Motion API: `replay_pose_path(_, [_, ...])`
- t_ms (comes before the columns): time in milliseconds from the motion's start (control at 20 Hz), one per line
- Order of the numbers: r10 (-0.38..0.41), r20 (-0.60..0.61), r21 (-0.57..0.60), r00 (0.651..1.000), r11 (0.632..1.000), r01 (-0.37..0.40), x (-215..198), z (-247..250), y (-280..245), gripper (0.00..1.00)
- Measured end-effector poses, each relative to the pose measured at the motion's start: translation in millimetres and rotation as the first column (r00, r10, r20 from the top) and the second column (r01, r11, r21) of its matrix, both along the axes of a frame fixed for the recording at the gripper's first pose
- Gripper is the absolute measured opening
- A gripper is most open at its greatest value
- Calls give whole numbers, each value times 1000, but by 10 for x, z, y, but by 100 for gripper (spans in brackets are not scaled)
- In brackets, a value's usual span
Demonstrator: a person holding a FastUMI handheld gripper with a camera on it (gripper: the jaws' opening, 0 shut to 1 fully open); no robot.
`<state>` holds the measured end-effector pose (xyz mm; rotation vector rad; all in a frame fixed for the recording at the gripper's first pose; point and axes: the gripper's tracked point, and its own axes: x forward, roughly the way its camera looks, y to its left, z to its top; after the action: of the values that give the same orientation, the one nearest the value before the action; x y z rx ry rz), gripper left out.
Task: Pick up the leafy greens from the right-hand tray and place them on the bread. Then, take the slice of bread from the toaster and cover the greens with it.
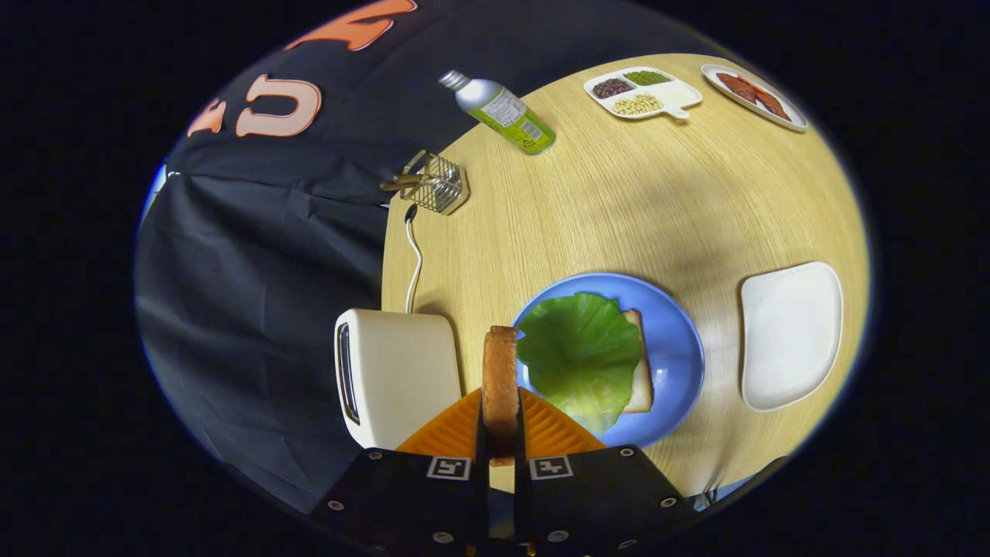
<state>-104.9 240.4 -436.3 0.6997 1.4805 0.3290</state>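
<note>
Nearest the camera, the gripper [500, 433] has both fingers pressed close together on a toasted brown slice of bread [500, 379], held edge-on and upright between them. The slice looks light, dry and stiff, likely crumbly at the crust, so a hold low on its flat faces, as here, suits it; a harder squeeze might crack it. Just ahead and right of the fingers, a ruffled green lettuce leaf [582, 354] lies over a pale bread slice [640, 383] on a round blue plate [679, 348]. Just left of the fingers stands a cream toaster [402, 371]. Right of the plate sits a white tray [790, 334].
</note>
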Motion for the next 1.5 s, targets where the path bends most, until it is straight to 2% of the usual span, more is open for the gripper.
replay_pose_path(400, [-2,-47,-84,999,996,-1,-114,-478,-282,13])
replay_pose_path(600, [-10,-67,-108,998,994,3,-163,-600,-330,25])
replay_pose_path(800, [-16,-37,-136,999,991,11,-118,-565,-427,38])
replay_pose_path(850, [-19,-22,-150,1000,989,15,-83,-548,-468,38])
replay_pose_path(950, [-5,27,-183,1000,983,9,-11,-481,-578,40])
replay_pose_path(1150, [21,149,-200,989,980,9,205,-134,-694,54])
replay_pose_path(1350, [53,324,-202,945,979,15,531,520,-820,60])
replay_pose_path(1500, [64,458,-224,887,974,46,784,1050,-952,63])
